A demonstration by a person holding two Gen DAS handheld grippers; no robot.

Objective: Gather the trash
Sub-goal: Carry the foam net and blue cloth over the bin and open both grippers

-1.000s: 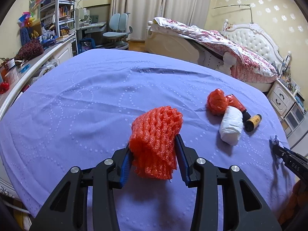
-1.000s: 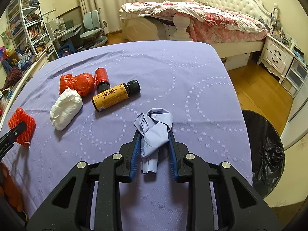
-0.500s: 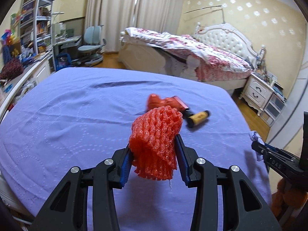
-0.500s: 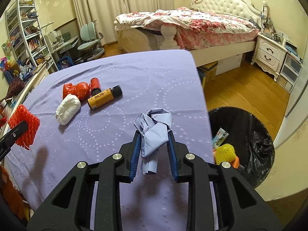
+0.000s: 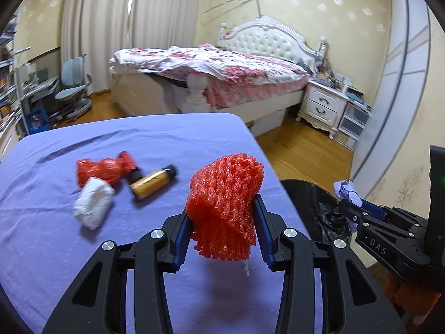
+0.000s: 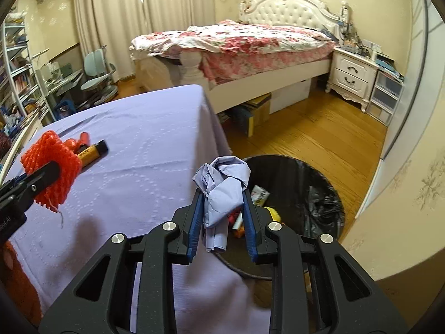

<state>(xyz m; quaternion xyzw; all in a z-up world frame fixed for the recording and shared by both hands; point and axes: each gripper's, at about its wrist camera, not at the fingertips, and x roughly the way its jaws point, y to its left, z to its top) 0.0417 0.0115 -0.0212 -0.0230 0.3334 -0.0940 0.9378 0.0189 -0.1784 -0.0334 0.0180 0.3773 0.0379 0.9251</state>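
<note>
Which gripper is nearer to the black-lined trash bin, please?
Right. The right gripper holds crumpled blue paper over the bin's rim; the left gripper is over the table.

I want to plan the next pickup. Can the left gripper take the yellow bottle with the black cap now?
Probably not yet. The left gripper is shut on the red foam net, so its jaws are full. The yellow bottle itself lies uncovered on the purple cloth.

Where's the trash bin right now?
The black-lined trash bin stands on the wood floor just off the purple table's right edge, directly beyond the right gripper in its wrist view.
</note>
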